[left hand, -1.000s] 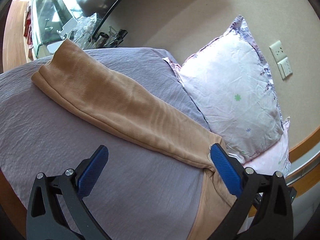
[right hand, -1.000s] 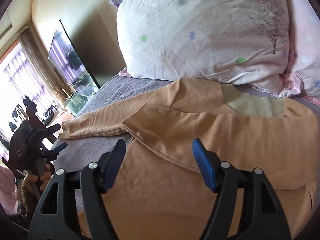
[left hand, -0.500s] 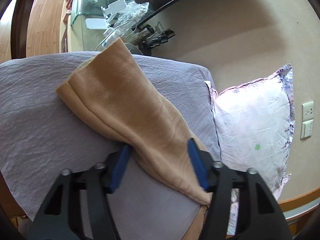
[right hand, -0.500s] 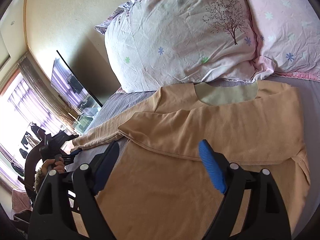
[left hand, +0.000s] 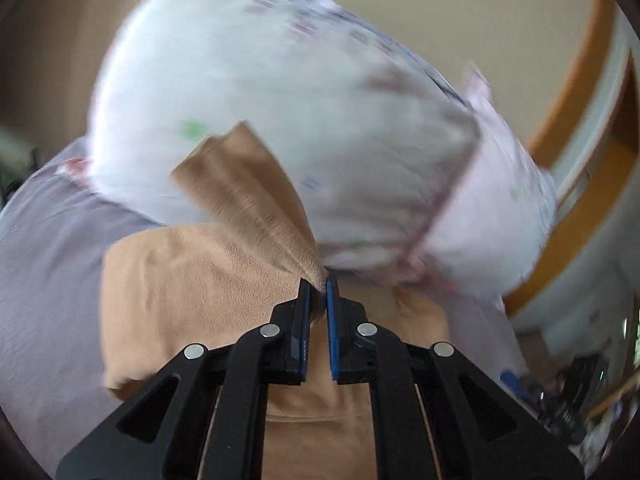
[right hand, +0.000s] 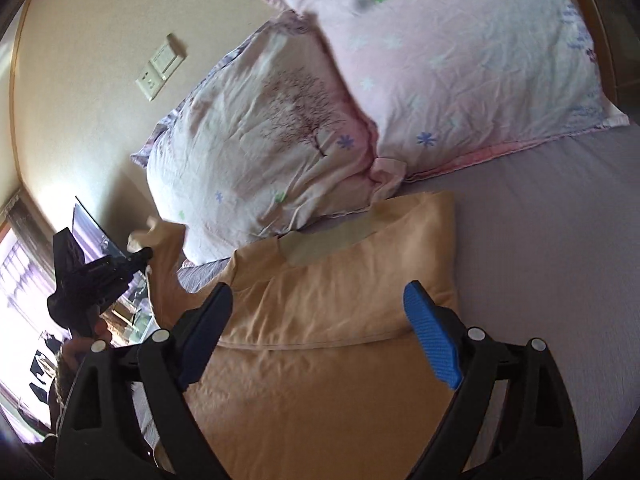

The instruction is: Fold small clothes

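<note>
A tan long-sleeved shirt (right hand: 340, 320) lies flat on the grey-purple bed sheet (right hand: 560, 240), collar toward the pillows, one sleeve folded across its chest. My left gripper (left hand: 318, 280) is shut on the other tan sleeve (left hand: 240, 184) and holds it lifted above the shirt body (left hand: 180, 280). In the right wrist view the left gripper (right hand: 146, 256) shows at the far left with the sleeve (right hand: 164, 264) hanging from it. My right gripper (right hand: 318, 308) is open and empty, hovering over the shirt's chest.
Two pale floral pillows (right hand: 280, 140) (right hand: 460, 60) lean on the beige wall behind the shirt. A wall socket (right hand: 160, 66) is above them. A wooden headboard edge (left hand: 576, 80) is at the right. The left wrist view is motion-blurred.
My left gripper closed on the spread sleeve and lifted it, swinging it toward the shirt body and pillows. My right gripper stayed open and shifted over the shirt.
</note>
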